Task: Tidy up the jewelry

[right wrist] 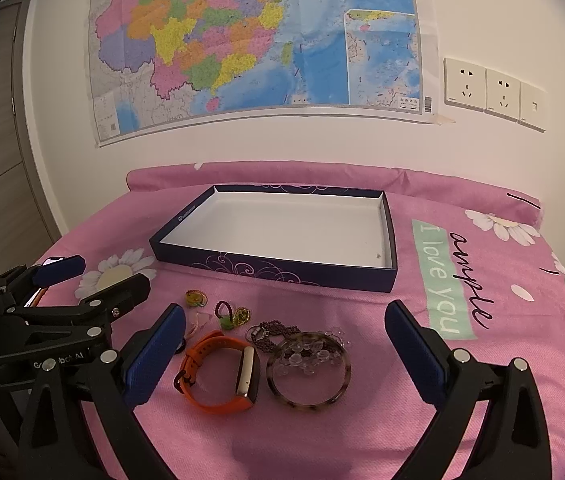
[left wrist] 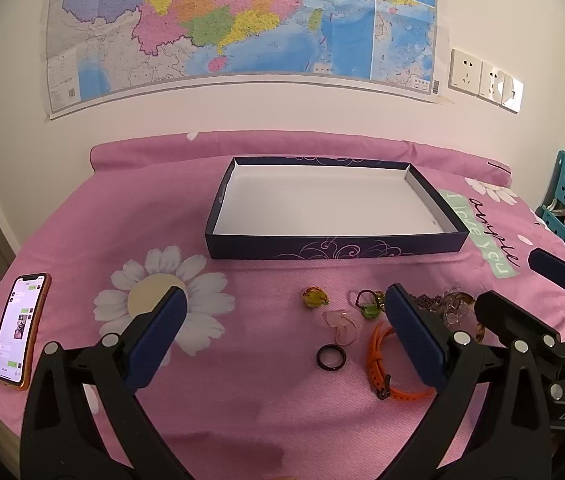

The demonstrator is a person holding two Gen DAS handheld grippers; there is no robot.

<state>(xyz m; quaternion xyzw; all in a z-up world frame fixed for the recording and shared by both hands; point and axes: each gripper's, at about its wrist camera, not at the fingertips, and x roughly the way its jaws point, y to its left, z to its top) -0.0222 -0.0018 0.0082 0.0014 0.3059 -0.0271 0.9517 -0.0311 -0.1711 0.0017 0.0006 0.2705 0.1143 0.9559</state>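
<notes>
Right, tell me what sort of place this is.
Probably a bedroom at home: the jewelry lies on a pink daisy-print bedsheet with a rolled quilt against the wall, under a taped-up wall map and wall sockets.

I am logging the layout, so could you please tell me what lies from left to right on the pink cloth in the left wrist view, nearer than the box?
Phone → daisy print → yellow ring → black ring → orange watch strap → clear bead bracelet.
</notes>
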